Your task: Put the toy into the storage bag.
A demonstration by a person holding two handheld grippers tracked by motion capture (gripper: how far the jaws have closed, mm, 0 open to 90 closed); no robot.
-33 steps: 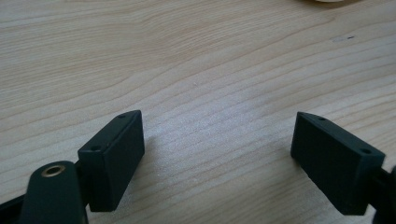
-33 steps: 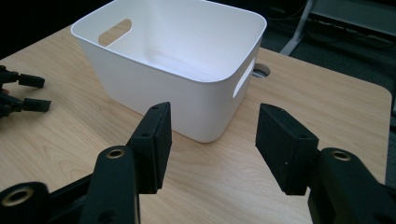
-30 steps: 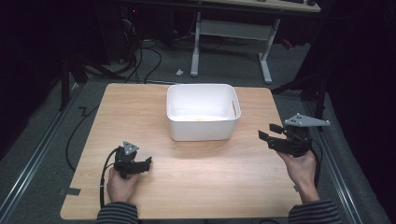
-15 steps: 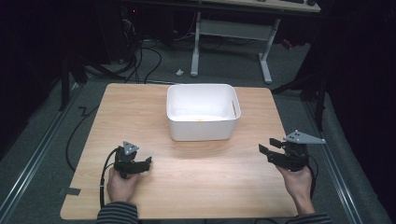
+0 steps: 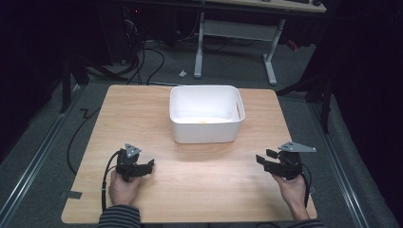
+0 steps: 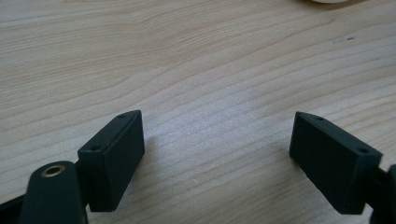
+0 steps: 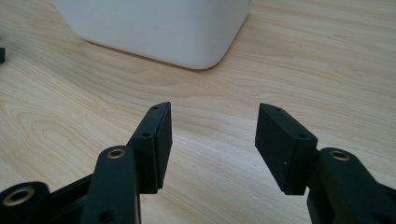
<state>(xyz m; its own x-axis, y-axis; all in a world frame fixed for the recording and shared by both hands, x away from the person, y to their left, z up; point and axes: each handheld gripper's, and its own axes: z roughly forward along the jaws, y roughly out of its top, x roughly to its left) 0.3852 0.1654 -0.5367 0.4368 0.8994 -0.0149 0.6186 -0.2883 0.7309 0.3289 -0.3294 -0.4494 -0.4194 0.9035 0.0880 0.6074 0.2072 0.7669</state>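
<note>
On the light wooden worktop (image 5: 199,166), both claws rest apart and hold nothing: left claw (image 5: 148,165) wide, right claw (image 5: 263,159) narrower, flanking the white rectangular plastic tub (image 5: 206,128) (apparently a parked stance).

The light wooden surface (image 5: 190,190) carries a plain grain and stands on a grey carpeted floor (image 5: 57,128) — dark all around. Behind it, black cables (image 5: 142,61) snake across the floor beside the grey legs of a second desk (image 5: 237,33). A small white scrap (image 5: 182,73) lies near one leg, and 1 strip of grey tape (image 5: 71,194) sits by the surface's near left corner.
</note>
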